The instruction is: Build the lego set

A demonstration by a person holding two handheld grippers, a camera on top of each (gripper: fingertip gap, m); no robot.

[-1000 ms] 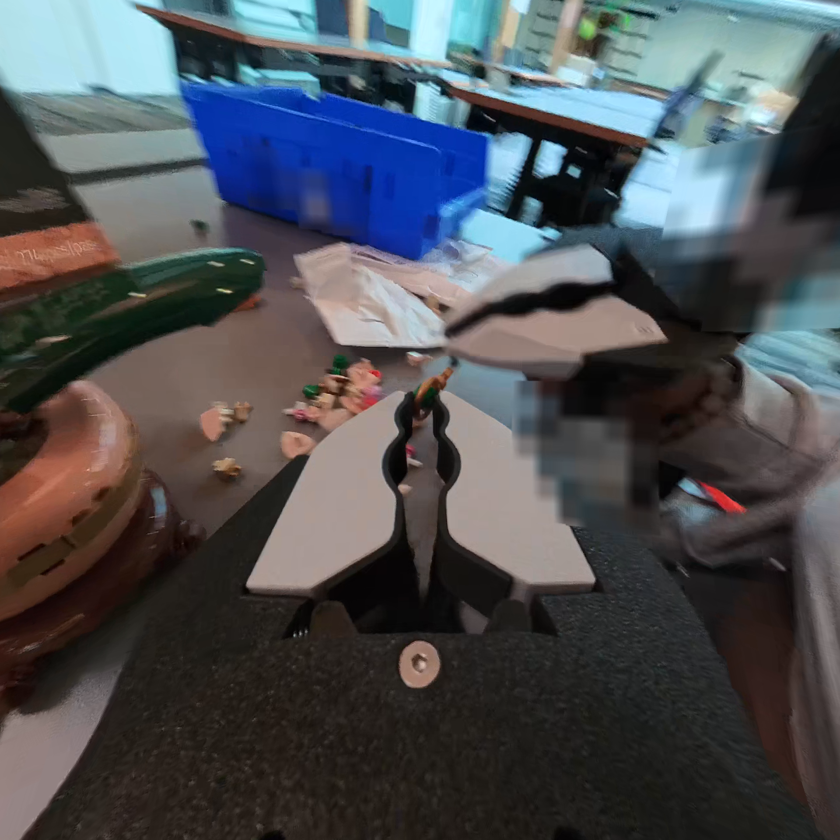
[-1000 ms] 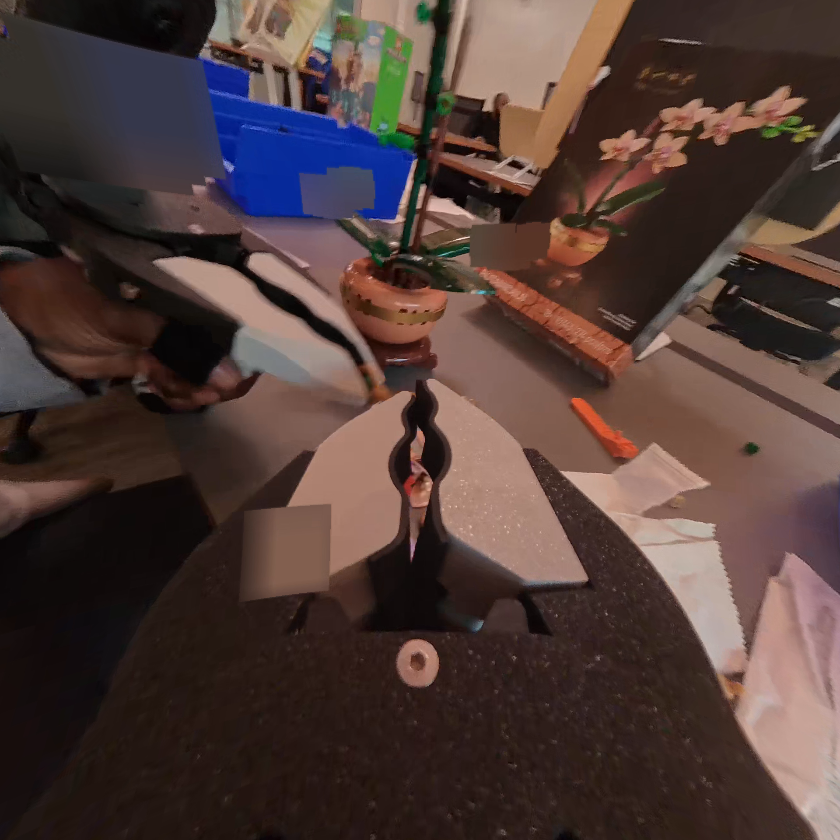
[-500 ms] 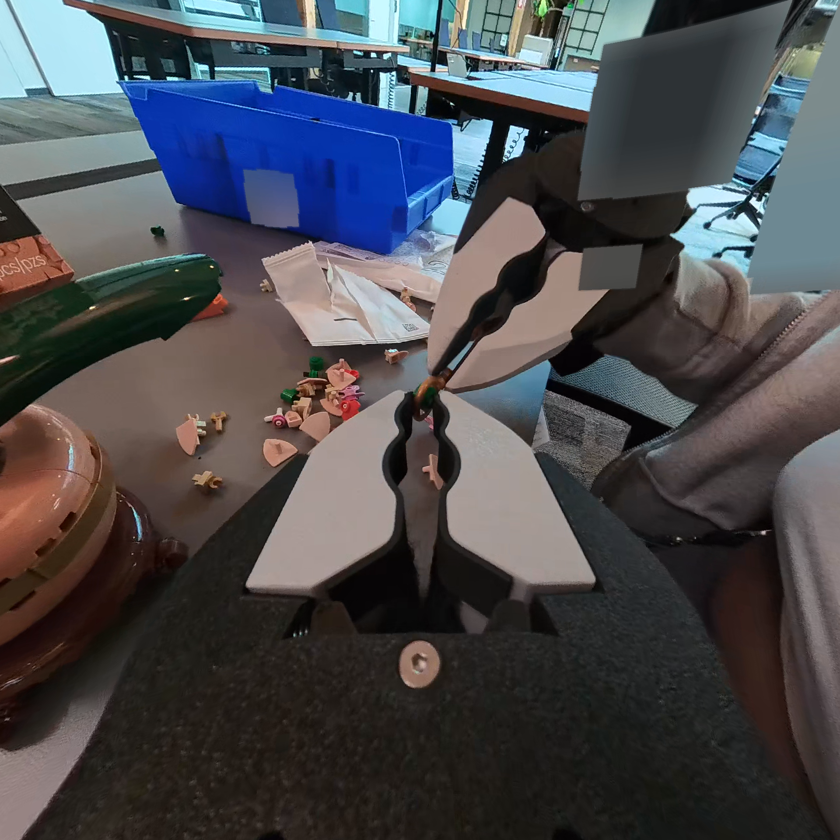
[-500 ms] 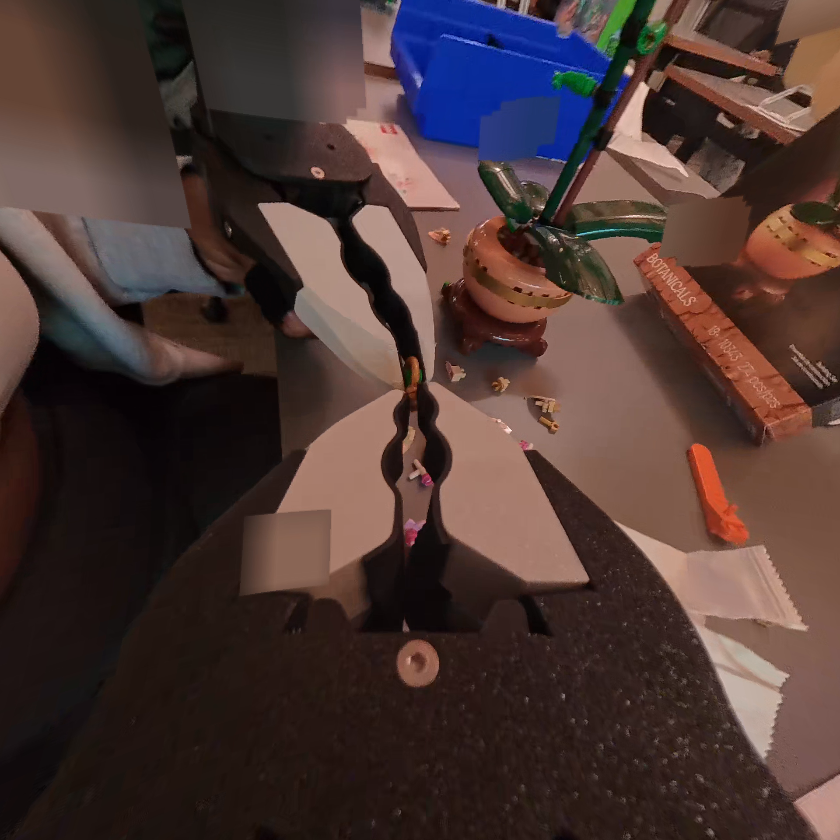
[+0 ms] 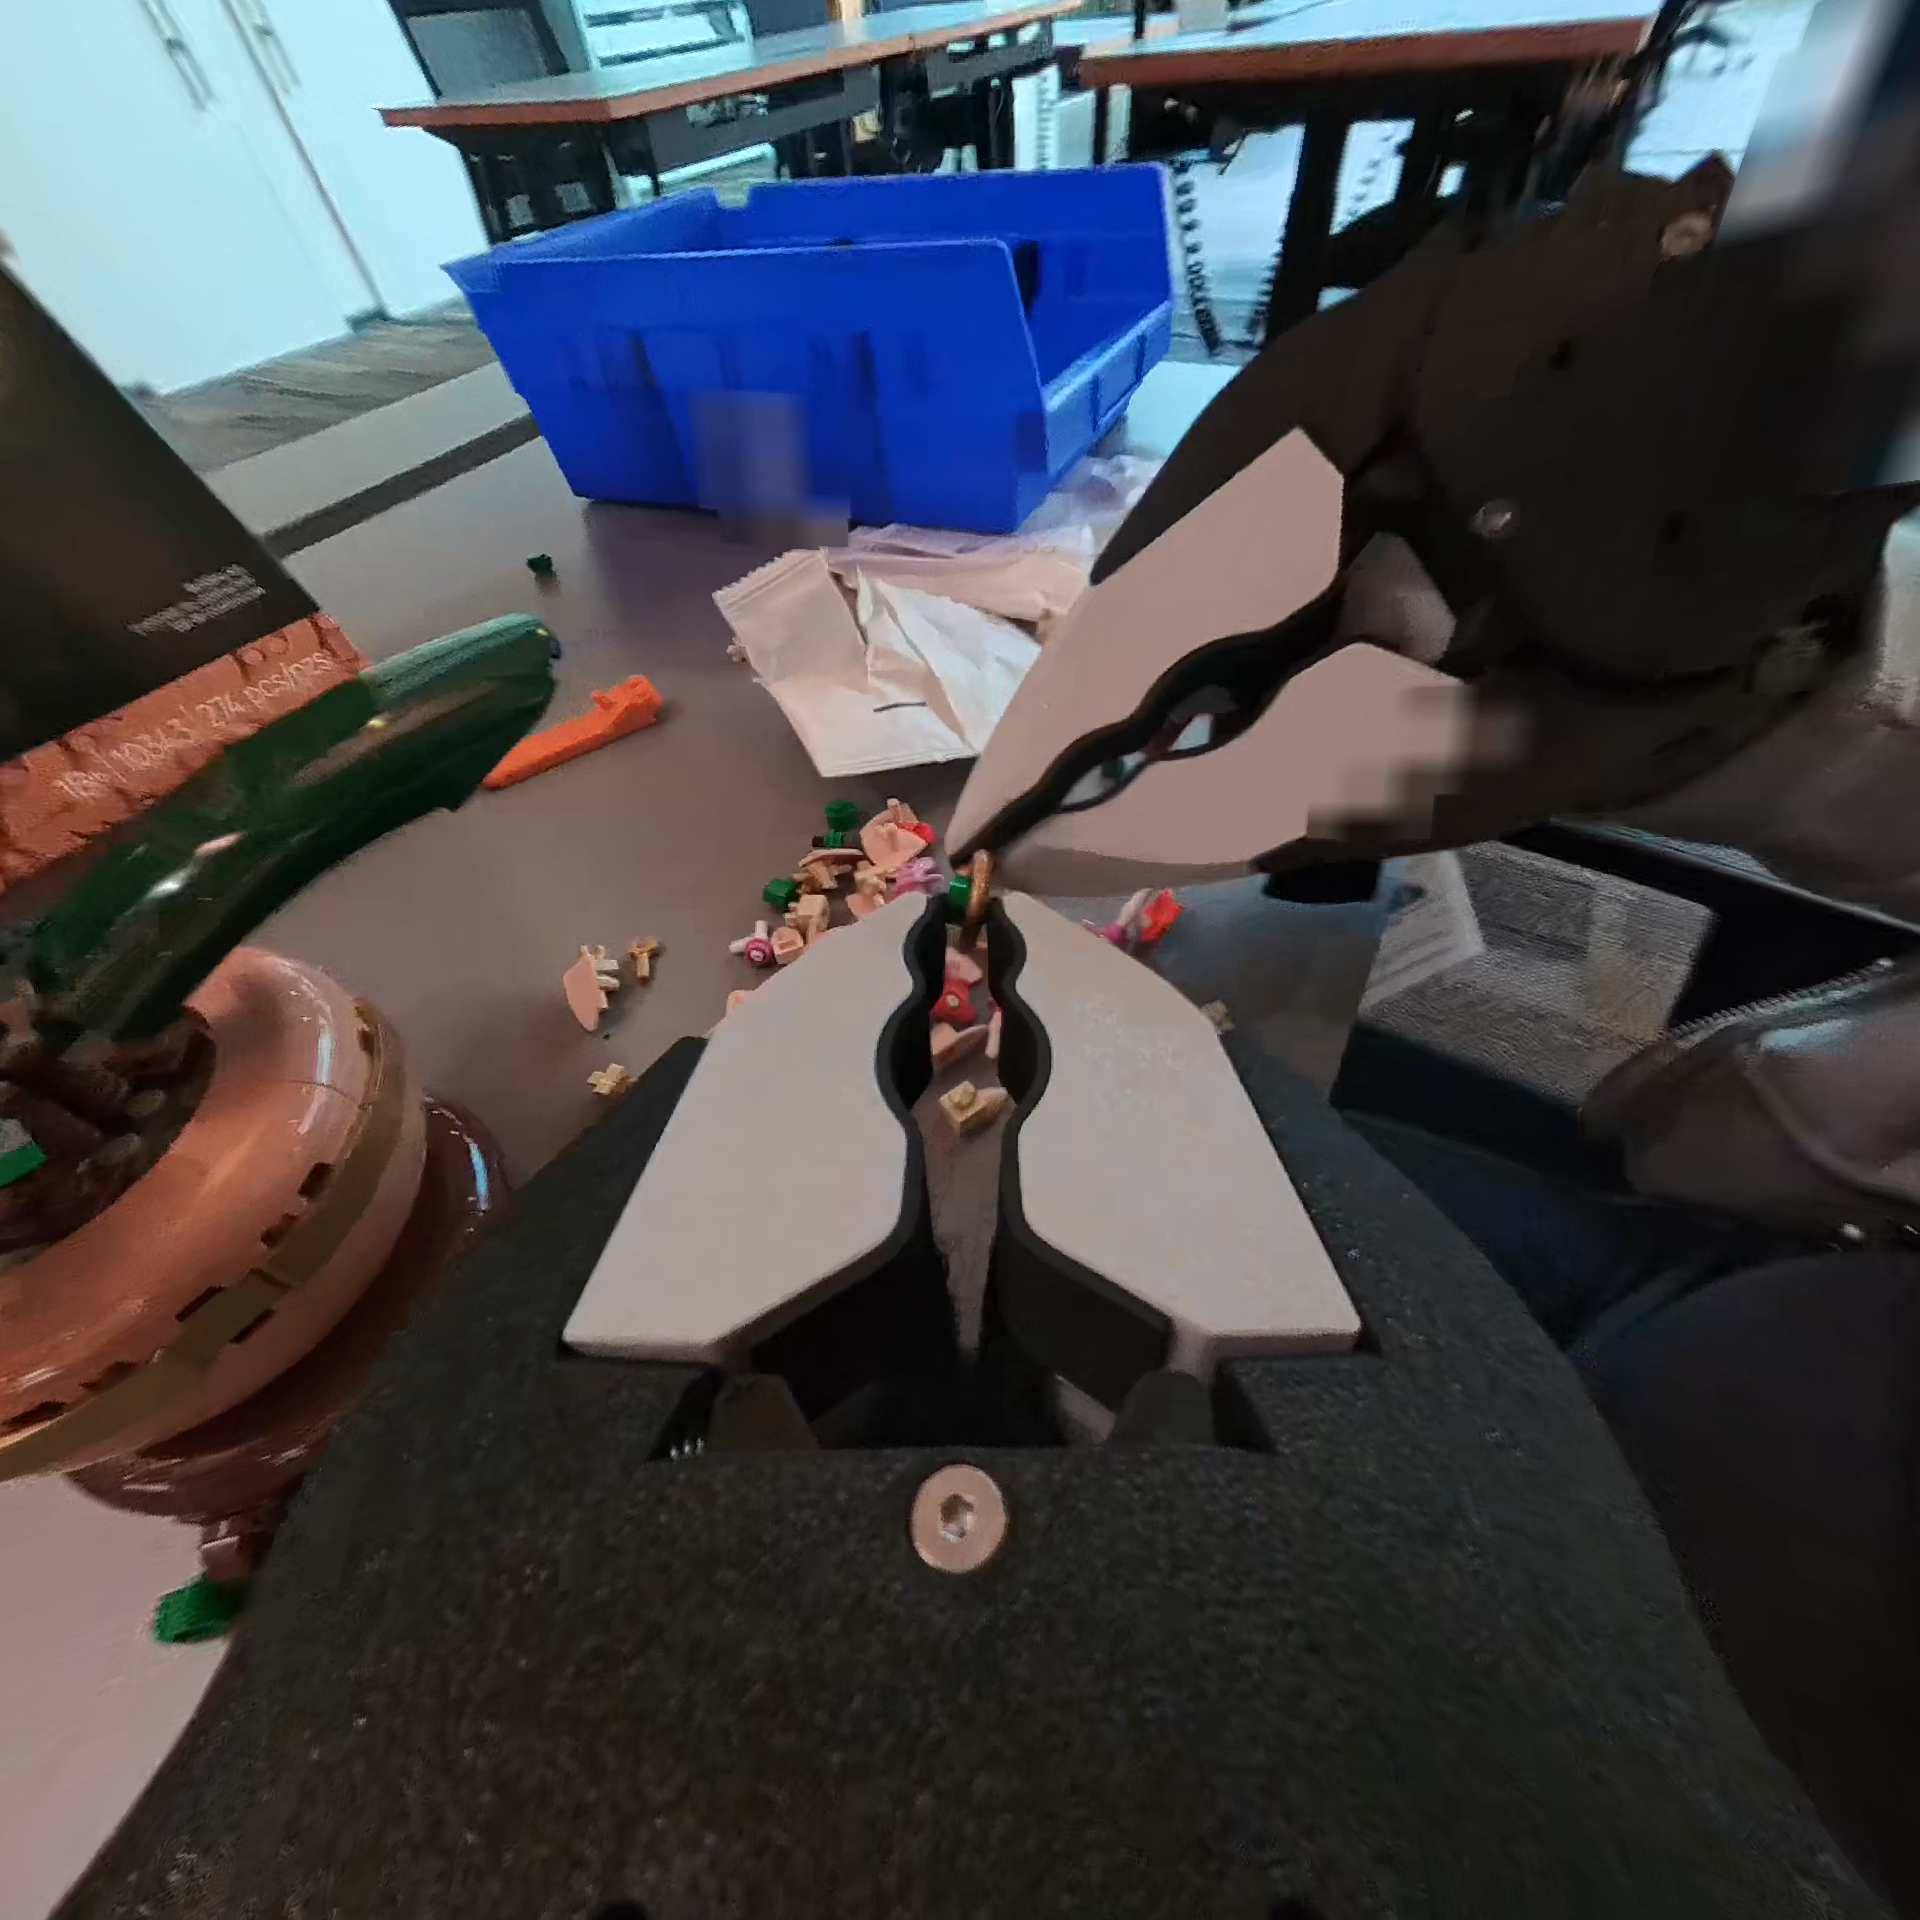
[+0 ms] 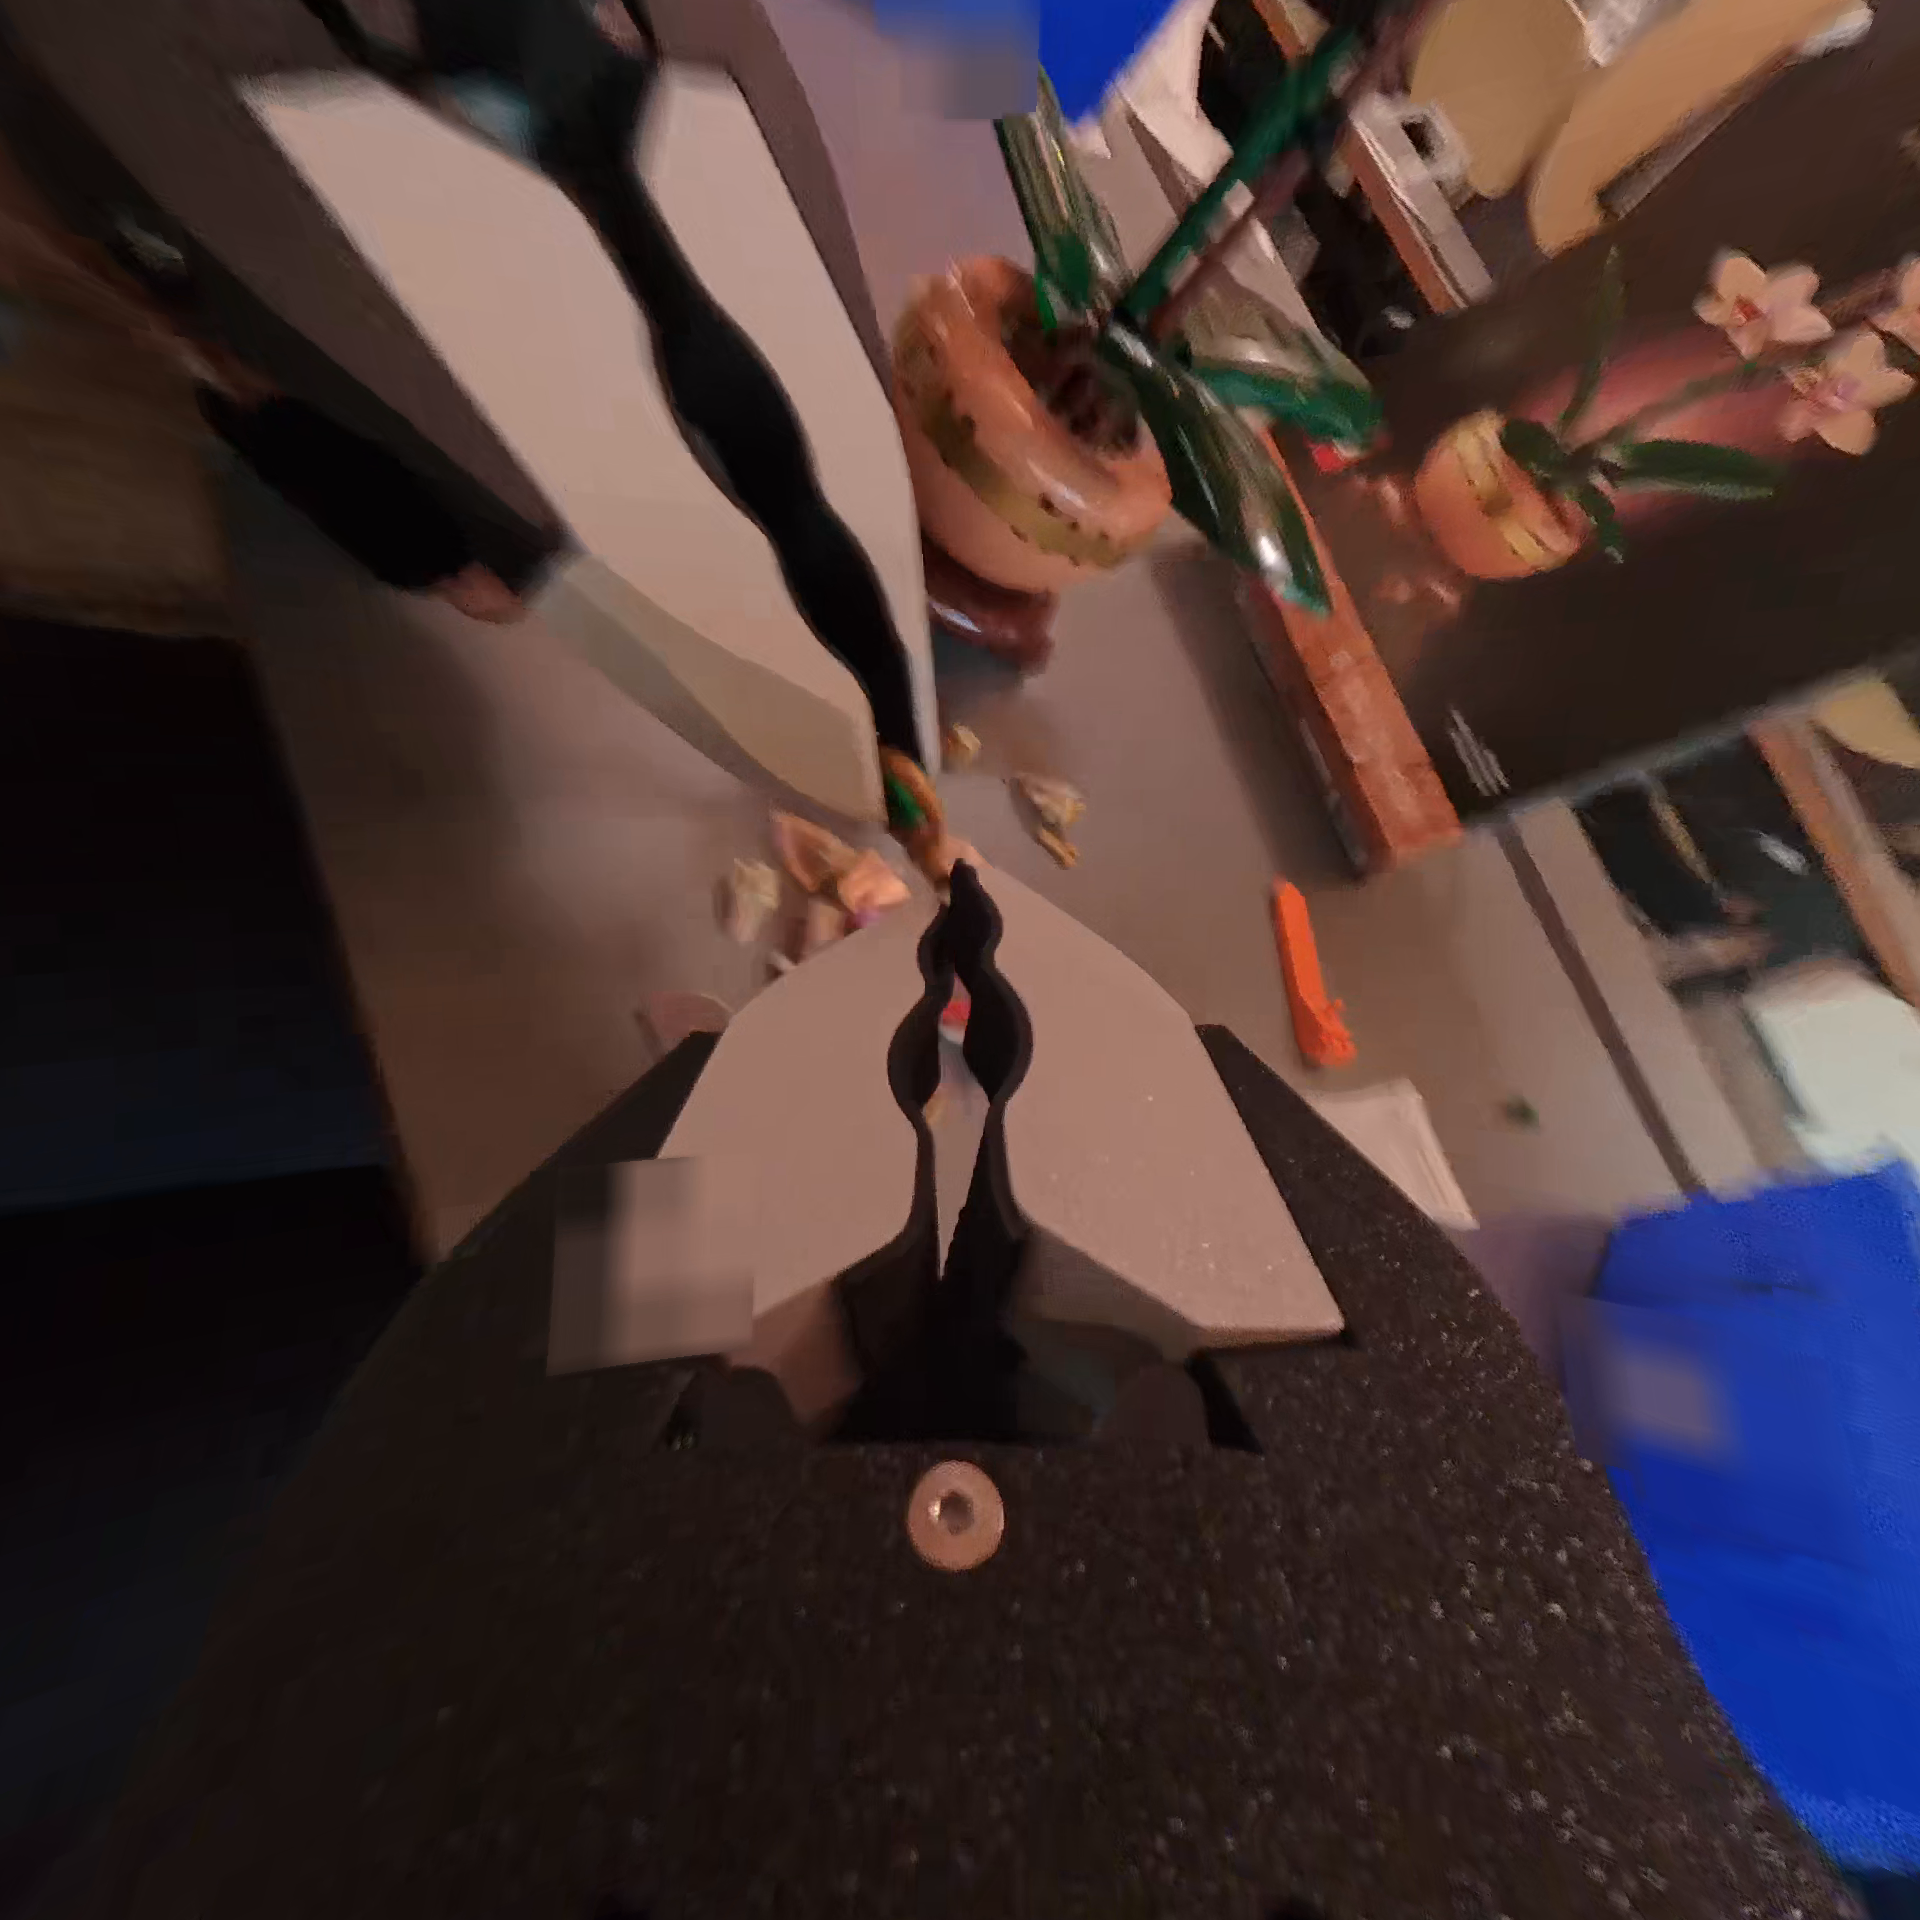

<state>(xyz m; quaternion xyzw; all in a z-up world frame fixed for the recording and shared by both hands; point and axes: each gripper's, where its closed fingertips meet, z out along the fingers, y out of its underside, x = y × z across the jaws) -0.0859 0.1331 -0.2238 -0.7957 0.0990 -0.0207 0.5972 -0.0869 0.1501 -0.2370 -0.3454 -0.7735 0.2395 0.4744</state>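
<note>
My left gripper (image 5: 966, 909) is shut on a small green and tan piece (image 5: 971, 891) held above the table. My right gripper (image 5: 961, 850) comes in from the right, shut, with its tips touching that piece. In the blurred right wrist view my right gripper (image 6: 961, 878) is shut just below the piece (image 6: 914, 805), which sits at the tip of the left gripper (image 6: 899, 784). I cannot tell whether the right tips pinch it. Several loose pink, tan and green pieces (image 5: 862, 883) lie on the table below. The orchid pot (image 5: 208, 1195) with a green leaf (image 5: 312, 790) stands at the left.
A blue bin (image 5: 831, 343) stands at the back, with empty white bags (image 5: 894, 665) in front of it. An orange brick separator (image 5: 577, 727) lies near the set's box (image 5: 104, 540). A person's sleeve (image 5: 1766, 1091) is at the right. The pot (image 6: 1018, 416) and box (image 6: 1558, 520) also show behind the grippers.
The two grippers have stayed tip to tip at the small piece. The right gripper has turned from steep to nearly level. Both have come lower, over the loose pieces.
</note>
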